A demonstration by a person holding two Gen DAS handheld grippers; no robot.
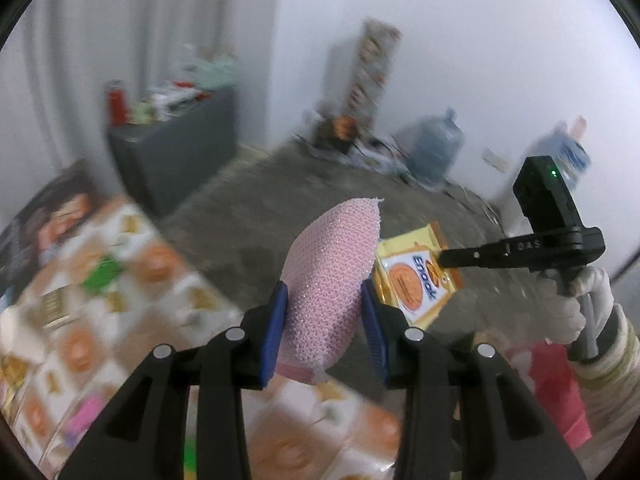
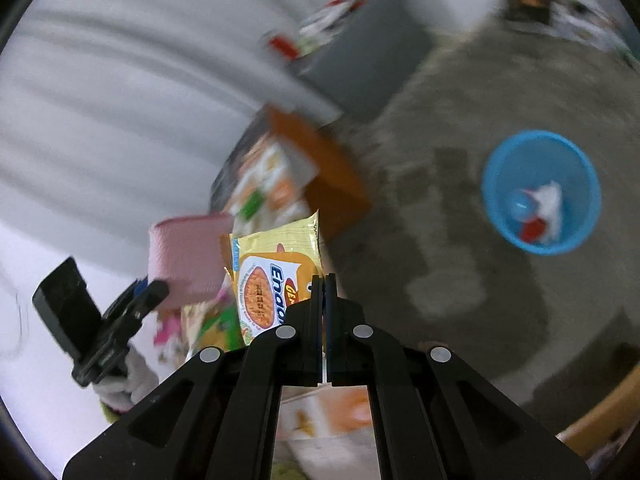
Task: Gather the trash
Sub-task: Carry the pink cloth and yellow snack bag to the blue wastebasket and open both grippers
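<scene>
Holding, left tongs (image 1: 325, 312): clenched on a pink scrubbing sponge (image 1: 334, 280), the blue pads pressing its two flat sides, most of it sticking out ahead of the tips.
Holding, right tongs (image 2: 325, 280): pinched fully together on one edge of a yellow biscuit wrapper (image 2: 272, 276), which hangs out to the side of the tips.
Side by side: in the left view the right tongs (image 1: 444, 259) grip the wrapper (image 1: 416, 276) just beside the sponge; in the right view the sponge (image 2: 188, 256) sits just beside the wrapper.
Below: a surface with a patterned cloth (image 1: 120, 300) lies under both tools; past its edge is bare grey floor (image 1: 256, 216).
Bin: a blue bin (image 2: 496, 168) stands on the floor, well apart from the surface, open top up, with a few scraps already inside.
Step in hand, as I judge it: carrying both pieces to the bin.
Doing it well: keep both grips firm until each piece is over the bin's mouth; the wrapper is light and held only by an edge, so bring it low before letting go. Release one at a time so the tools do not knock together.
Blur: both views are smeared, so finer detail is unclear.
</scene>
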